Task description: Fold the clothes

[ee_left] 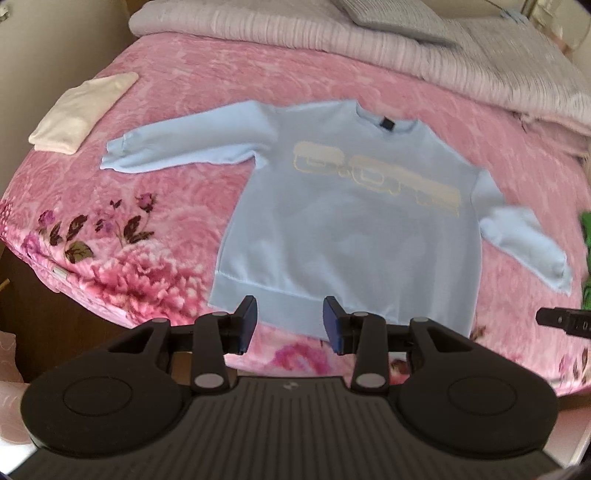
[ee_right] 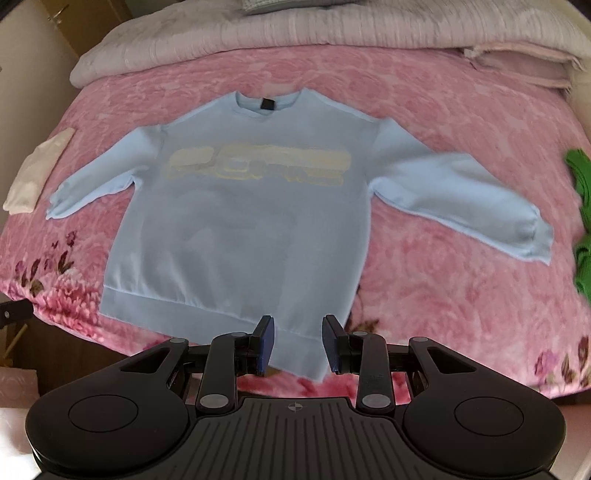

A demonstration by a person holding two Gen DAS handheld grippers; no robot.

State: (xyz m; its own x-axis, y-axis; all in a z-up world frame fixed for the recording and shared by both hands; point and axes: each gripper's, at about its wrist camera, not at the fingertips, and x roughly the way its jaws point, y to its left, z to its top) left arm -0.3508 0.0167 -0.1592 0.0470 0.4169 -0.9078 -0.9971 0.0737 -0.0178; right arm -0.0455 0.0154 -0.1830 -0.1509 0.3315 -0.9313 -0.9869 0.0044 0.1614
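Note:
A light blue sweatshirt (ee_left: pixel 347 229) (ee_right: pixel 236 229) with pale yellow lettering lies flat and face up on the pink bed, both sleeves spread out, hem toward me. My left gripper (ee_left: pixel 290 321) hovers open just above the hem band, nothing between its blue pads. My right gripper (ee_right: pixel 298 341) is also open, over the hem's right corner, holding nothing. The right gripper's tip (ee_left: pixel 561 319) shows at the right edge of the left wrist view.
A pink floral blanket (ee_left: pixel 155 229) (ee_right: pixel 424 280) covers the bed. A folded cream garment (ee_left: pixel 81 110) (ee_right: pixel 33 173) lies at the left. Green clothing (ee_right: pixel 581 218) (ee_left: pixel 586 251) sits at the right edge. Bunched pale bedding (ee_left: pixel 332 40) (ee_right: pixel 295 33) lies along the far side.

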